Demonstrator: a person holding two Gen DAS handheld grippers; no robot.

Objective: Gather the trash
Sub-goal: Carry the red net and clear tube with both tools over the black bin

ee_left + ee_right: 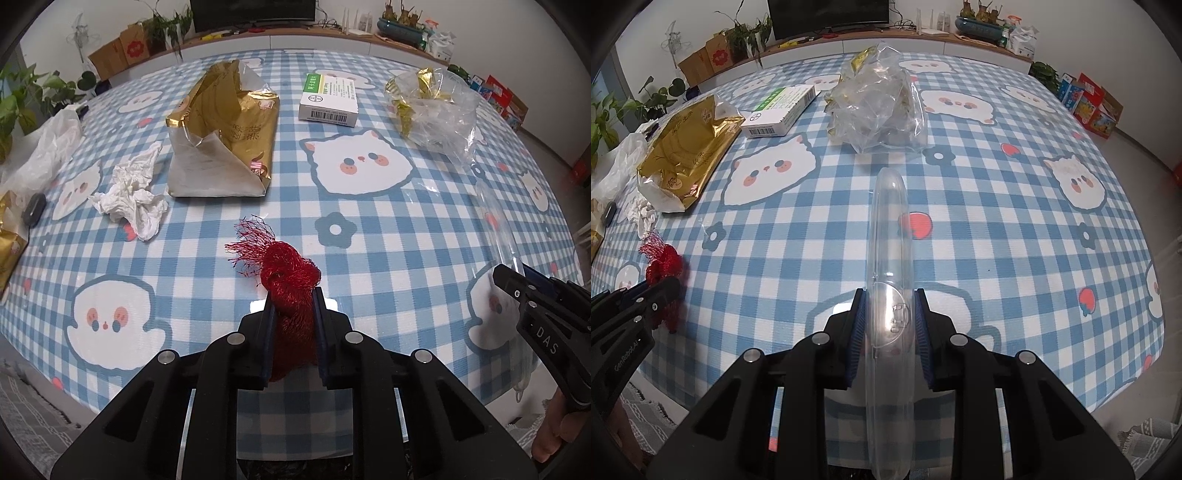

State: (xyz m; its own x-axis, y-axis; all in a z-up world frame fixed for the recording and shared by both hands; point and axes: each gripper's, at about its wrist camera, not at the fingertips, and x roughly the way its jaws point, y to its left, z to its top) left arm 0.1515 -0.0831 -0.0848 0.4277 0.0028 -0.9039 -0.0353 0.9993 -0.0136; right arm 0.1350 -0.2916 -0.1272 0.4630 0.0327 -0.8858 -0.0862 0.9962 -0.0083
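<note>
My left gripper (293, 295) is shut on a red mesh net bag (291, 280), held just above the checked tablecloth (388, 236); it also shows in the right wrist view (663, 264). My right gripper (890, 299) is shut on a clear plastic clamshell case (888, 236), held on edge and pointing away. On the table lie a crumpled white tissue (129, 195), a torn gold foil bag (225, 125), a white and green medicine box (328, 99) and a clear plastic bag with gold wrappers (432, 107).
A white plastic bag (40, 147) and a gold packet (9, 243) with a small dark object (34, 208) lie at the table's left edge. Behind the table stands a low cabinet with a TV (255, 14), plants and cardboard boxes (122, 51).
</note>
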